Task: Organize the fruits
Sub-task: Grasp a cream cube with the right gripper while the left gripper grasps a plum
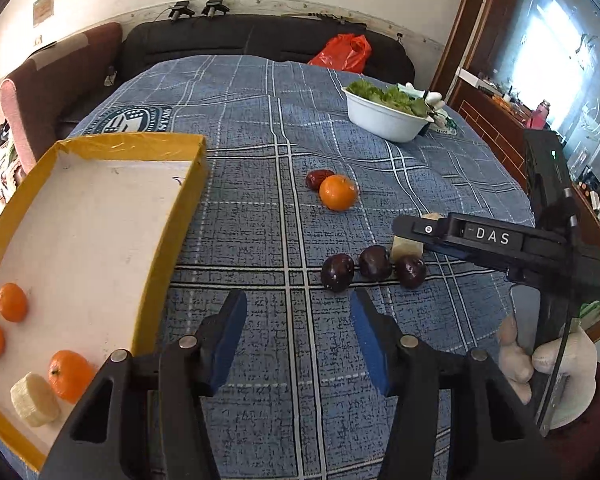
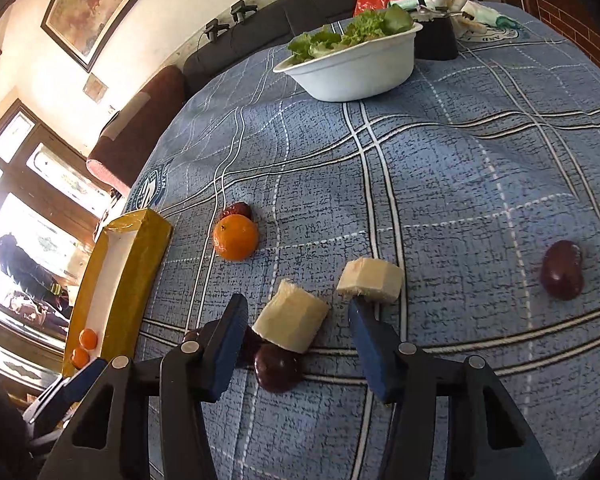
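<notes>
A yellow-rimmed white tray [image 1: 168, 216] sits at the left and holds three oranges [image 1: 12, 302] and a pale fruit chunk [image 1: 34, 400]. On the blue plaid cloth lie an orange [image 1: 338, 192] beside a red date [image 1: 316, 178], and three dark plums [image 1: 337, 273]. My left gripper [image 1: 298, 334] is open and empty, short of the plums. My right gripper [image 2: 296, 336] is open around a pale chunk [image 2: 292, 318] that lies over a plum [image 2: 278, 368]. A second chunk [image 2: 370, 280] lies by its right finger, and a lone plum [image 2: 562, 276] at far right.
A white bowl of lettuce [image 1: 384, 116] [image 2: 356, 68] stands at the far side of the table, with gloves and a dark object behind it. A red bag [image 1: 344, 54] lies on the dark sofa beyond. The right gripper's body [image 1: 500, 244] reaches in from the right.
</notes>
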Demonstrator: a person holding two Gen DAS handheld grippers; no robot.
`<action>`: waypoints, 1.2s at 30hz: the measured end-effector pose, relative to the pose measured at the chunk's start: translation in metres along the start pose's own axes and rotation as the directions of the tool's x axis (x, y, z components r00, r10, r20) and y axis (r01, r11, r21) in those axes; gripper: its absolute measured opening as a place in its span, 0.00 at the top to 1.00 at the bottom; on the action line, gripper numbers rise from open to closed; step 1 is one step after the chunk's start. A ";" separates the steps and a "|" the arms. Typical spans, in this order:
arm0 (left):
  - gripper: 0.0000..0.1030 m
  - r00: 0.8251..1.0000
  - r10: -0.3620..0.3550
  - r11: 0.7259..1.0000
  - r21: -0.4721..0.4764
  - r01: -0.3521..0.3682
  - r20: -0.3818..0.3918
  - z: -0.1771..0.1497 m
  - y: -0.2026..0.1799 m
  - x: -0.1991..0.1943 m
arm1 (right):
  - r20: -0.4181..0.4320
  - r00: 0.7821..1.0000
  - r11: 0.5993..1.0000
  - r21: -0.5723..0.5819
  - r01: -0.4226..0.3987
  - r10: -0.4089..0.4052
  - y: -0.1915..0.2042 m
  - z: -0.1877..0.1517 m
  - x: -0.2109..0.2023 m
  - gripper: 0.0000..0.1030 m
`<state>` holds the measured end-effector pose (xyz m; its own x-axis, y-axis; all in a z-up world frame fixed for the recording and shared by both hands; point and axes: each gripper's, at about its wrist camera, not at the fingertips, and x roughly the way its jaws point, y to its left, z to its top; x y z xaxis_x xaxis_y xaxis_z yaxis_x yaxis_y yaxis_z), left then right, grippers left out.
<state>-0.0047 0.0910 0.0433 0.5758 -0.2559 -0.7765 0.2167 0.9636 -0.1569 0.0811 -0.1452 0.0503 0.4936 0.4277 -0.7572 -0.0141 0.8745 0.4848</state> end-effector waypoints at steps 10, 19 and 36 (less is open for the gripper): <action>0.49 0.998 -0.034 0.997 0.064 0.038 -0.062 0.015 -0.019 0.061 | 0.045 0.999 0.997 -0.071 0.004 -0.001 0.004 0.003 0.008 0.66; 0.69 0.997 -0.068 0.997 0.045 0.069 -0.031 0.016 -0.019 0.064 | 0.056 0.998 0.997 -0.067 -0.027 0.031 0.000 -0.002 0.000 0.66; 0.76 0.995 -0.102 0.994 0.024 0.103 -0.018 0.007 -0.019 0.047 | 0.099 0.991 0.992 -0.091 -0.084 0.093 0.005 -0.009 -0.020 0.79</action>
<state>0.0242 0.0599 0.0140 0.5366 -0.3517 -0.7671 0.2934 0.9300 -0.2213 0.0632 -0.1478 0.0640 0.5735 0.4824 -0.6621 -0.1342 0.8526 0.5050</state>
